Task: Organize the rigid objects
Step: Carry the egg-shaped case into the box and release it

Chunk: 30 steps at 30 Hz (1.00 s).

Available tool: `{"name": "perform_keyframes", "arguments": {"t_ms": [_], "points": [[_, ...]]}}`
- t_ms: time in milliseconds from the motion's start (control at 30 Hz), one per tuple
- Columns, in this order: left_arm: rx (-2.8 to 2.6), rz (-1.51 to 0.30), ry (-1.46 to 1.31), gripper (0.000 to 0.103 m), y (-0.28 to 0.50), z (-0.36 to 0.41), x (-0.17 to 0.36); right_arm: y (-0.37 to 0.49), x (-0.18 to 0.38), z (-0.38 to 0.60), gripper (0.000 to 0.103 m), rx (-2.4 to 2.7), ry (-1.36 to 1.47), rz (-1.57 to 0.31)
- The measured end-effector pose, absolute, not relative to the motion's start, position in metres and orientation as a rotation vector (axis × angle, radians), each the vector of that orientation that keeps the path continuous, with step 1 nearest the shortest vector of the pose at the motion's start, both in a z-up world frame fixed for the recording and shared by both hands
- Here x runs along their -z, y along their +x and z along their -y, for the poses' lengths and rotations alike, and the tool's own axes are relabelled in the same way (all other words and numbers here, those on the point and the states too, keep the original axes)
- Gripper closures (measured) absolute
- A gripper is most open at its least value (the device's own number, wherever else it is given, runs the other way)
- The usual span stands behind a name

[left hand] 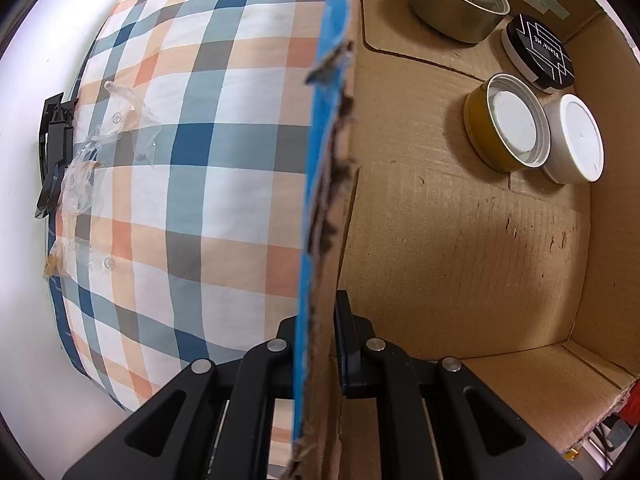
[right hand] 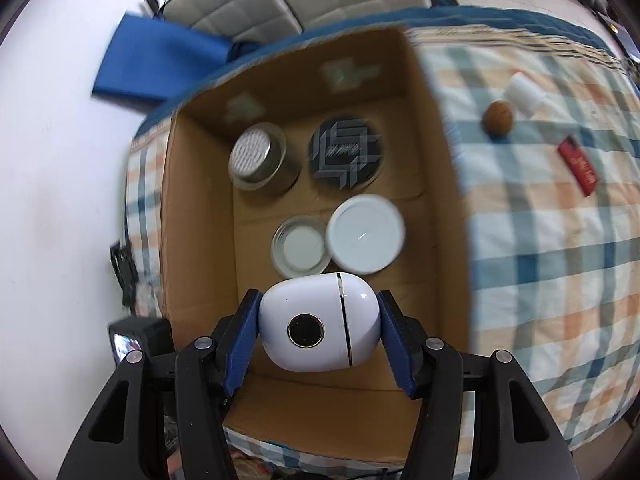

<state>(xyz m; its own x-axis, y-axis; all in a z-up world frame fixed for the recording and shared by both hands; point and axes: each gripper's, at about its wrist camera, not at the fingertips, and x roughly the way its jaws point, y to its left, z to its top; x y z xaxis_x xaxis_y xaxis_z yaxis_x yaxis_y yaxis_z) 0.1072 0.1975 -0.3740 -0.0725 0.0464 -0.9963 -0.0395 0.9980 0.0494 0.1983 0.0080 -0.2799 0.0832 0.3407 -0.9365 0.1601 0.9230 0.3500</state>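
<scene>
A cardboard box point(right hand: 200, 208) lies open on a plaid bed cover. Inside it stand a metal tin point(right hand: 262, 158), a black patterned tin point(right hand: 346, 154), a gold jar with a white lid point(right hand: 302, 250) and a white round container point(right hand: 366, 234). My right gripper point(right hand: 320, 330) is shut on a white oval case point(right hand: 320, 322) with a dark round button, held over the box's near end. My left gripper point(left hand: 316, 354) is shut on the box's side wall point(left hand: 320, 200), which has a blue outer face. The same tins show in the left wrist view: metal tin point(left hand: 456, 4), black tin point(left hand: 538, 52), gold jar point(left hand: 506, 126), white container point(left hand: 576, 138).
On the cover right of the box lie a brown ball point(right hand: 498, 118), a white cylinder point(right hand: 524, 92) and a red flat packet point(right hand: 578, 164). A blue cloth point(right hand: 160, 64) lies on the white floor beyond. A black clip point(left hand: 54, 152) and crumpled clear plastic point(left hand: 104, 136) sit at the bed's edge.
</scene>
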Motion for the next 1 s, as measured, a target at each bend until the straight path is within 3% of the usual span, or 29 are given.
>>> {"name": "perform_keyframes", "arguments": {"t_ms": [1000], "points": [[-0.054,-1.643,0.022,0.097,0.11,-0.195,0.376,0.196,0.359,-0.063,0.043,-0.238,0.425,-1.62]]}}
